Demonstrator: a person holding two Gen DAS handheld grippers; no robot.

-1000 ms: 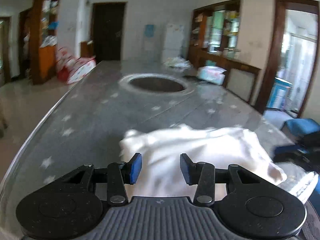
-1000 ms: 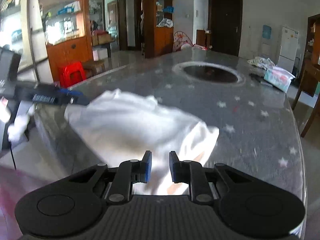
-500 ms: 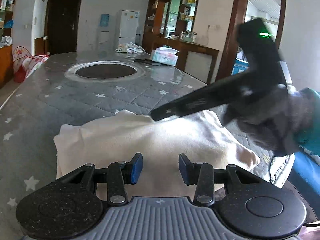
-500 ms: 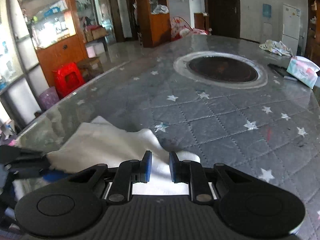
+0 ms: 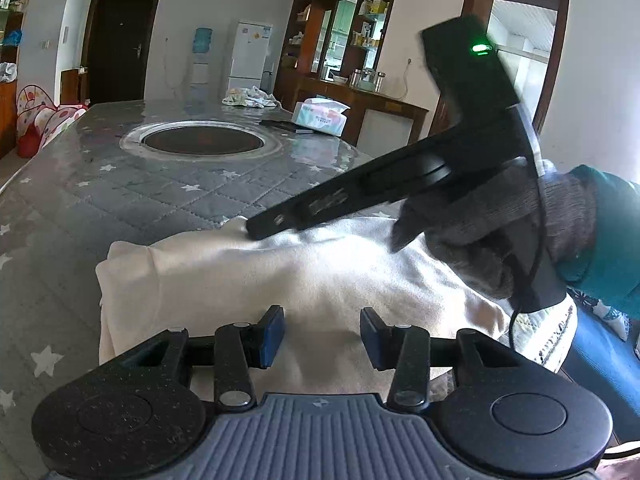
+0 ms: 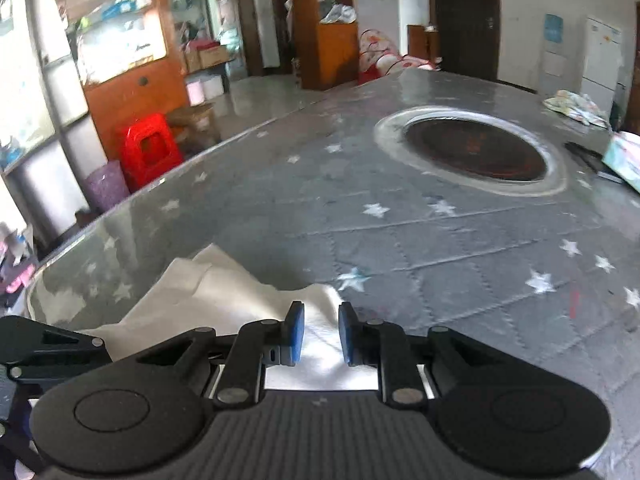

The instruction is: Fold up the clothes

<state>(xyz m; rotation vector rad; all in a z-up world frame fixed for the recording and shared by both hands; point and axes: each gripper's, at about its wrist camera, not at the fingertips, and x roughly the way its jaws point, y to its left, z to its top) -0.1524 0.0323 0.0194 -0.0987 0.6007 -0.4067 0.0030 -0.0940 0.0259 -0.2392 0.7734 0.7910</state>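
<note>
A cream-white folded garment (image 5: 280, 276) lies on the grey star-patterned table near its front edge; it also shows in the right wrist view (image 6: 224, 300). My left gripper (image 5: 322, 338) is open and empty, just above the garment's near side. My right gripper (image 6: 321, 338) is open with a narrow gap, hovering over the garment's far edge with nothing between the pads. In the left wrist view the right gripper (image 5: 260, 230) reaches in from the right, its tip touching the top of the garment, held by a gloved hand (image 5: 492, 236).
A round dark recess (image 5: 200, 142) with a metal rim sits in the middle of the table (image 6: 400, 240). A tissue pack (image 5: 320, 116), a dark flat item and crumpled cloth (image 5: 248, 98) lie at the far end. A red stool (image 6: 148, 152) stands on the floor left.
Both grippers swung around the garment. The right gripper came to its far edge and now rests its tip on it. The garment lies flatter and more compact. The left gripper stayed open.
</note>
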